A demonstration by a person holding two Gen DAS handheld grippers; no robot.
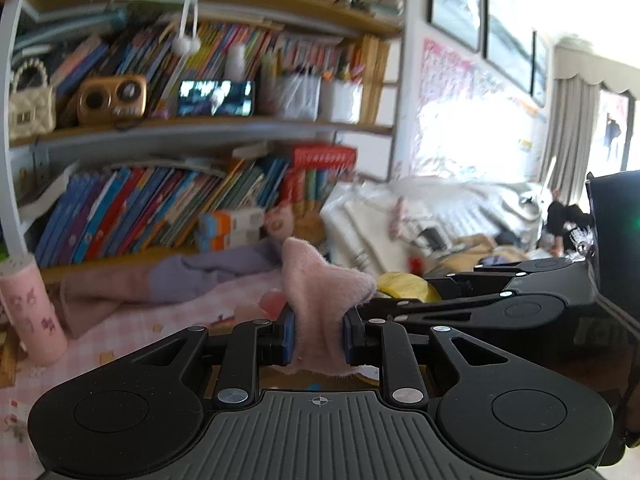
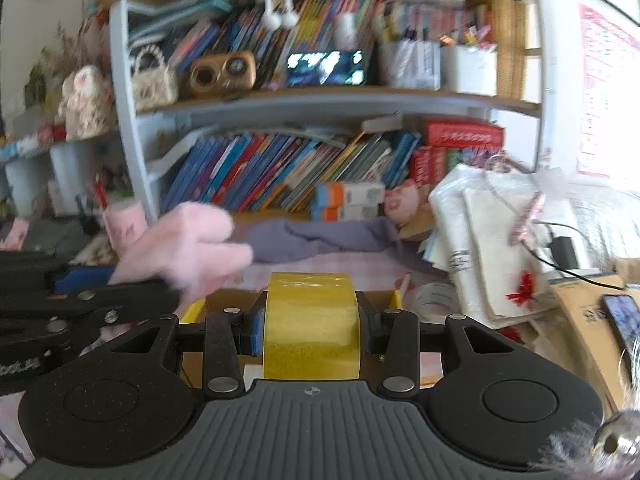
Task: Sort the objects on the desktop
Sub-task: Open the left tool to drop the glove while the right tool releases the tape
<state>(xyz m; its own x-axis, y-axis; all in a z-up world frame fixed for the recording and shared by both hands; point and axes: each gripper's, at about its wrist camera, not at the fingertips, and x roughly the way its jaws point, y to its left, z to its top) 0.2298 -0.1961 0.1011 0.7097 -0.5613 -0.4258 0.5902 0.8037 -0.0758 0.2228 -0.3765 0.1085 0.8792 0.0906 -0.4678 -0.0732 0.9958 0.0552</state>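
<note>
A: What does each gripper carry at this moment?

B: The left gripper point(image 1: 319, 336) is clamped on a fuzzy pink cloth point(image 1: 320, 292), which bunches up above the blue pads point(image 1: 289, 336) and hangs a little below them. The right gripper point(image 2: 310, 330) is closed on a roll of yellow tape point(image 2: 312, 326), gripped across its flat sides so the curved band faces the camera. Both are held above the desk with the pink checked cover point(image 1: 120, 344), in front of the bookshelf point(image 2: 320, 100).

A: How should the carry be done well?

B: Probably by keeping both grips firm until each thing is over its place. The cloth is soft and could slip or drag on the purple garment point(image 2: 320, 240) lying behind, so it wants to be kept clear of it. The tape is rigid; it should be kept level and set down before the jaws part.

A: Where do they go?

B: A yellow-edged box point(image 2: 192, 310) shows under the tape; whether it is the target cannot be told.
</note>
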